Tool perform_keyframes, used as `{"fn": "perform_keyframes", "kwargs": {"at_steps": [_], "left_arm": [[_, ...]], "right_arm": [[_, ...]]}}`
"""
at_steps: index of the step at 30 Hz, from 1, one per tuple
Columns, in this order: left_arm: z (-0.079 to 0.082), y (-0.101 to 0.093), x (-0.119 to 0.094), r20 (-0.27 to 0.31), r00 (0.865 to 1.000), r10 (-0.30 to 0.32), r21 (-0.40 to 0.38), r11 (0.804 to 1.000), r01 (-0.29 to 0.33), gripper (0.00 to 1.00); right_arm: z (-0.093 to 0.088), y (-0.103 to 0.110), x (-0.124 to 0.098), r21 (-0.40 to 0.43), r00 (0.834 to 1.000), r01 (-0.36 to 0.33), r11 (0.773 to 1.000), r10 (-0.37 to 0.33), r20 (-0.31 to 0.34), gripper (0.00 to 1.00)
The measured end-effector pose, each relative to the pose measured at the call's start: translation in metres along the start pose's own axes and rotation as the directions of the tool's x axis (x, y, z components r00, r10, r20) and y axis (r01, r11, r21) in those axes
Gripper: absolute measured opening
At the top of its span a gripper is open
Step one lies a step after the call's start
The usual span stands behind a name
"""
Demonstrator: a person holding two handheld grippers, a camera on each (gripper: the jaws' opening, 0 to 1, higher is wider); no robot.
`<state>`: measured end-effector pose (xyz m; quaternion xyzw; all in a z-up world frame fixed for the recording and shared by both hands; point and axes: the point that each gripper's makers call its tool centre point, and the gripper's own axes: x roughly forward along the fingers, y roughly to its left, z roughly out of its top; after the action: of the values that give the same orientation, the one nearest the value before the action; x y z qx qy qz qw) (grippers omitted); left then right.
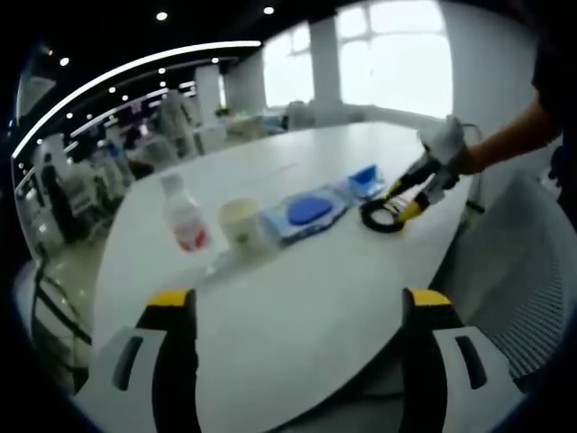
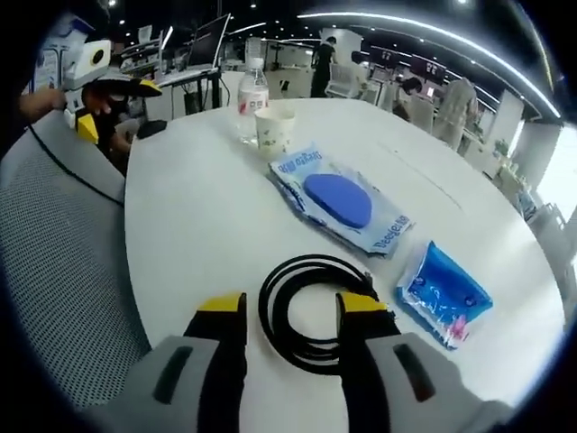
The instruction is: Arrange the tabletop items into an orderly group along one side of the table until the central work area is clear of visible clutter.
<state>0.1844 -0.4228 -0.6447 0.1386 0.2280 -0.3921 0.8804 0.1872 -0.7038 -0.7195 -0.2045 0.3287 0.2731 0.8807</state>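
On the white table point(image 1: 297, 298) stand a clear water bottle point(image 1: 185, 216) and a paper cup point(image 1: 239, 221). Beside them lie a wipes pack with a blue lid point(image 1: 306, 212), a small blue packet point(image 1: 365, 178) and a black cable coil point(image 1: 383, 215). My left gripper point(image 1: 299, 302) is open over the bare near edge, holding nothing. A gloved hand holds my right gripper point(image 1: 406, 200) at the coil. In the right gripper view my right gripper point(image 2: 291, 305) is open, its jaws either side of the cable coil point(image 2: 297, 316), the right jaw overlapping the coil's edge. The wipes pack point(image 2: 338, 200), blue packet point(image 2: 444, 298), cup point(image 2: 274, 131) and bottle point(image 2: 252, 95) lie beyond.
A grey mesh chair point(image 2: 63, 253) stands at the table's edge, also in the left gripper view point(image 1: 532, 298). My left gripper point(image 2: 108, 90) shows far across the table. Desks, monitors and people fill the office behind.
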Motion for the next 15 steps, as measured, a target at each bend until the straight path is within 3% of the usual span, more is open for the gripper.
{"fn": "perform_keyframes", "kwargs": {"at_steps": [9, 15], "left_arm": [[0.002, 0.003, -0.001, 0.01, 1.0, 0.006, -0.013, 1.0, -0.006, 0.93], [0.005, 0.006, -0.003, 0.019, 1.0, 0.014, -0.014, 1.0, -0.014, 0.94]], "right_arm": [[0.006, -0.006, -0.024, 0.114, 0.994, 0.086, 0.99, -0.093, 0.052, 0.65], [0.008, -0.012, -0.045, 0.226, 0.98, 0.155, 0.962, -0.178, 0.088, 0.79]]}}
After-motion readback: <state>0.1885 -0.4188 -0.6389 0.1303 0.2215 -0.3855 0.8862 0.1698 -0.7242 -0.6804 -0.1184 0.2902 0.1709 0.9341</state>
